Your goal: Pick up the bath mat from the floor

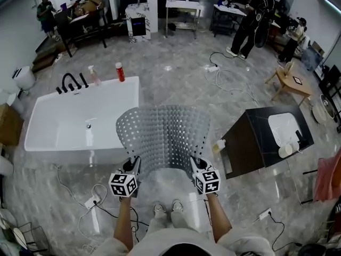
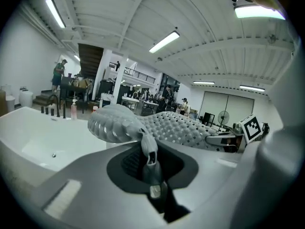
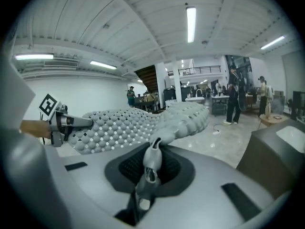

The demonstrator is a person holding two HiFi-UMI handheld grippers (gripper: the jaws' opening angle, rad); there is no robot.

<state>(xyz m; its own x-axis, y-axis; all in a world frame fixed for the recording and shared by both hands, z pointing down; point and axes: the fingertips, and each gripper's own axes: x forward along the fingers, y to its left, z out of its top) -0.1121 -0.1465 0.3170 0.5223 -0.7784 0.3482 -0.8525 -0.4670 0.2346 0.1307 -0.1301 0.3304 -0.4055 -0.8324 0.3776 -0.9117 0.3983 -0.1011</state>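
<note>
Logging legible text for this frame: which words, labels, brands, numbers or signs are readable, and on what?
None can be read in any view.
Left gripper and right gripper cubes: black-and-white square patterns, no letters.
Red bottle on the bathtub rim: label too small to read.
Wooden stool: square marker pattern, no text.
Bath mat: no print.

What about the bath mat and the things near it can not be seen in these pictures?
1. Head view: the part of the floor under the bath mat is covered by the mat itself.
2. Head view: the left gripper and right gripper are too small to show their grip on the mat's edge.
3. Head view: the print on the red bottle is too small to read.
</note>
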